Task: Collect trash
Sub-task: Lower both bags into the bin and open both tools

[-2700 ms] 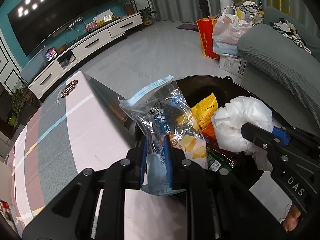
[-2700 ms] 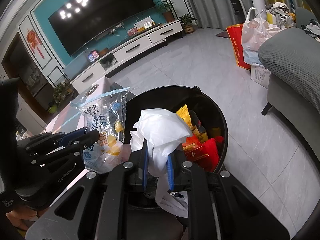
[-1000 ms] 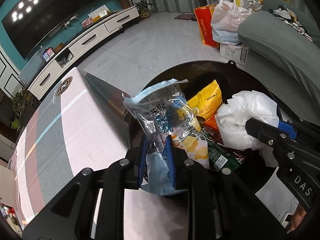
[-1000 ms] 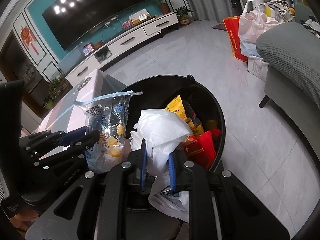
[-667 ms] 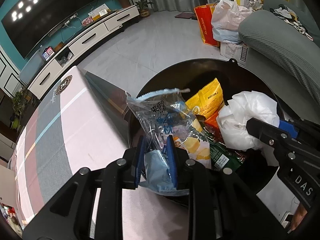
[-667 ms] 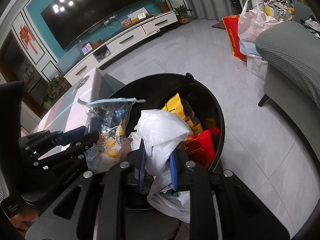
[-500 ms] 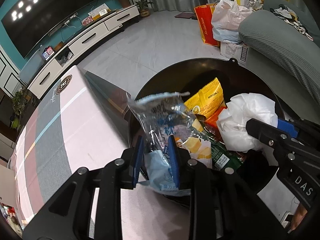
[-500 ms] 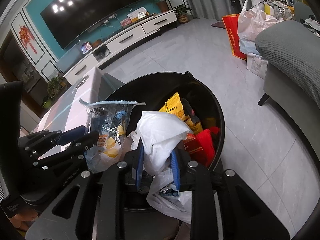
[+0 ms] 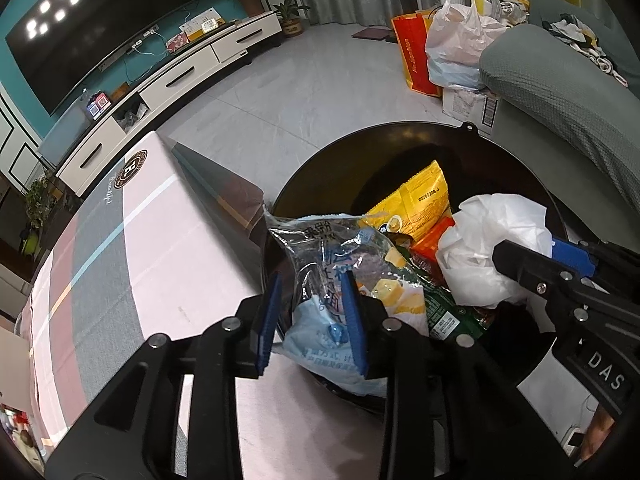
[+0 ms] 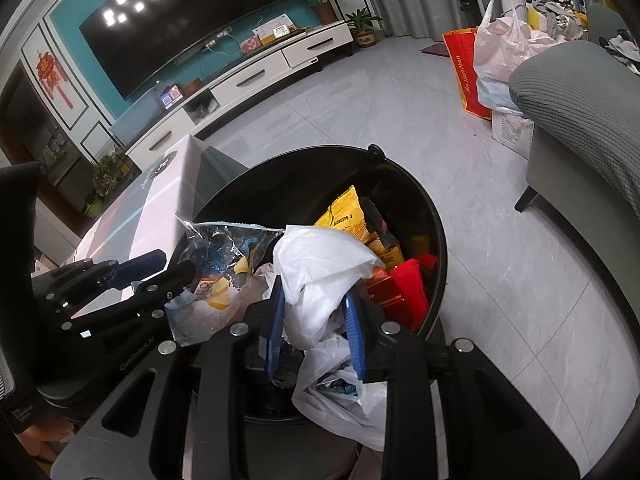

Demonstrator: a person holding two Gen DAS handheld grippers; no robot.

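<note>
A black round trash bin [image 9: 404,136] [image 10: 436,240] stands beside the table and holds yellow, red and green wrappers. My left gripper [image 9: 312,280] has its jaws spread apart around a clear zip snack bag [image 9: 336,248] [image 10: 224,252] that sags into the bin's near rim. My right gripper [image 10: 314,292] [image 9: 520,260] also has its jaws spread, with a crumpled white plastic bag [image 10: 320,264] [image 9: 492,240] loose between them over the bin.
A table with a pink and grey striped cloth [image 9: 132,240] lies left of the bin. A grey sofa [image 10: 580,96] stands to the right. Shopping bags [image 9: 448,48] sit on the floor behind. A TV cabinet [image 10: 248,80] lines the far wall.
Both grippers lowered toward the bin and their jaws opened. The snack bag and the white bag slumped down out of the tight grip into the bin.
</note>
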